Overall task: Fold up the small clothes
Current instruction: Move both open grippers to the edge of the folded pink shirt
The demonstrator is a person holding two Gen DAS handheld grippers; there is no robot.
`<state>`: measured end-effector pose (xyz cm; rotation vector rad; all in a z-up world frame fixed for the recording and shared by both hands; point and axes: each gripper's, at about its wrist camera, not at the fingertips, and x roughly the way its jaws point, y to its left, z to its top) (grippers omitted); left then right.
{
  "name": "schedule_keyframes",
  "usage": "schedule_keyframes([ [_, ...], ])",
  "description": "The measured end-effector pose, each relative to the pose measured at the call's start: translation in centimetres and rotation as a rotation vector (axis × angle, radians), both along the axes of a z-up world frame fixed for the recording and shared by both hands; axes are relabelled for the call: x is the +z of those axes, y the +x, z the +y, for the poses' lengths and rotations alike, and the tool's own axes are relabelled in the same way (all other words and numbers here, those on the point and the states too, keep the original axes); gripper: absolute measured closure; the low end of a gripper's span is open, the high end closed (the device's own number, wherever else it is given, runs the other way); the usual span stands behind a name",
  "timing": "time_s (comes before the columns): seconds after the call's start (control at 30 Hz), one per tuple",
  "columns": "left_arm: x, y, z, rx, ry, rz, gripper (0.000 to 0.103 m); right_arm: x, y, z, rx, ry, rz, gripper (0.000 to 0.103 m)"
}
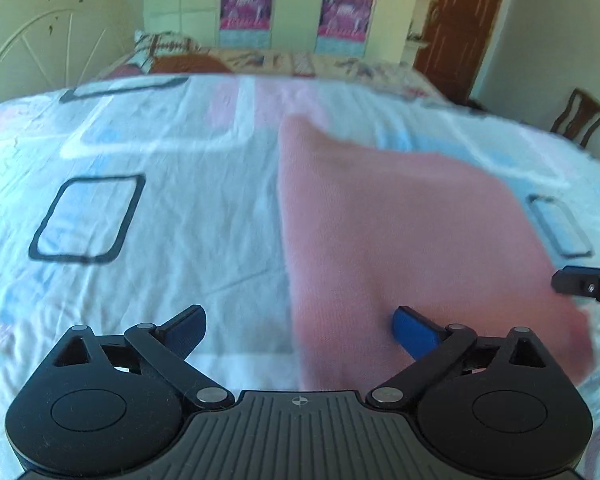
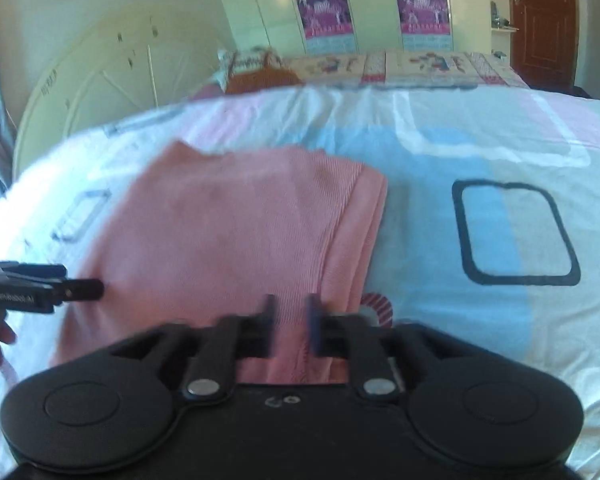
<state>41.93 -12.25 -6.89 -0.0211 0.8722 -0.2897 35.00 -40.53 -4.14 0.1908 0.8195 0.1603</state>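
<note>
Bedroom scene, patterned sheet (image 1: 180, 216) across the bed, and the pink garment (image 2: 228, 232) lies folded flat on it. Left claw (image 1: 298, 336) spread wide at its left edge, nothing gripped. Right claw (image 2: 290, 326) half apart over the near edge, cloth between the fingers, not pinched.

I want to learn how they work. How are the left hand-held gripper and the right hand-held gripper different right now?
The left hand-held gripper has its fingers spread wide; the right hand-held gripper has them much closer. The left straddles the edge of the pink cloth, half over the bedsheet; the right sits fully over the cloth. Neither visibly pinches it. Both are black with blue pads.
</note>
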Motion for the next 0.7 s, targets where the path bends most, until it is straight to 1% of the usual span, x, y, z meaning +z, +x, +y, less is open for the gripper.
schedule_keyframes([
  [0.03,0.1,0.2,0.4,0.000,-0.040,0.007,0.004,0.1,-0.4,-0.8,-0.018,0.029,-0.015,0.025],
  [0.07,0.1,0.5,0.7,0.004,-0.074,0.015,0.004,0.0,-0.6,-1.9,-0.028,0.078,-0.021,0.032],
  [0.13,-0.5,1.5,1.1,0.003,-0.114,0.051,0.004,-0.9,-0.2,-4.0,-0.058,0.193,0.036,0.042],
  [0.2,-1.2,2.3,1.3,-0.006,-0.159,0.090,0.004,-2.1,0.3,-6.0,-0.087,0.311,0.076,0.042],
  [0.27,-2.0,3.0,1.5,-0.012,-0.214,0.134,0.008,-3.5,0.9,-7.7,-0.094,0.443,0.116,0.042],
  [0.3,-2.4,3.3,1.6,-0.012,-0.243,0.157,0.013,-4.1,1.2,-8.2,-0.102,0.480,0.135,0.041],
  [0.33,-2.9,3.6,1.8,-0.004,-0.269,0.176,0.015,-4.6,1.6,-8.6,-0.115,0.500,0.152,0.040],
  [0.4,-3.6,4.1,2.0,0.000,-0.312,0.199,0.016,-5.5,2.1,-9.1,-0.114,0.554,0.163,0.039],
  [0.47,-3.8,4.6,2.0,0.004,-0.329,0.202,0.018,-6.0,2.8,-9.4,-0.092,0.609,0.176,0.037],
  [0.53,-3.7,5.1,1.8,0.007,-0.324,0.211,0.019,-6.1,3.8,-9.1,-0.075,0.620,0.190,0.037],
  [0.67,-3.5,5.9,0.8,-0.002,-0.287,0.222,0.020,-6.0,5.0,-8.1,-0.034,0.608,0.190,0.037],
  [0.7,-3.4,6.1,0.7,0.000,-0.282,0.228,0.022,-5.9,5.1,-8.0,-0.031,0.600,0.192,0.037],
])
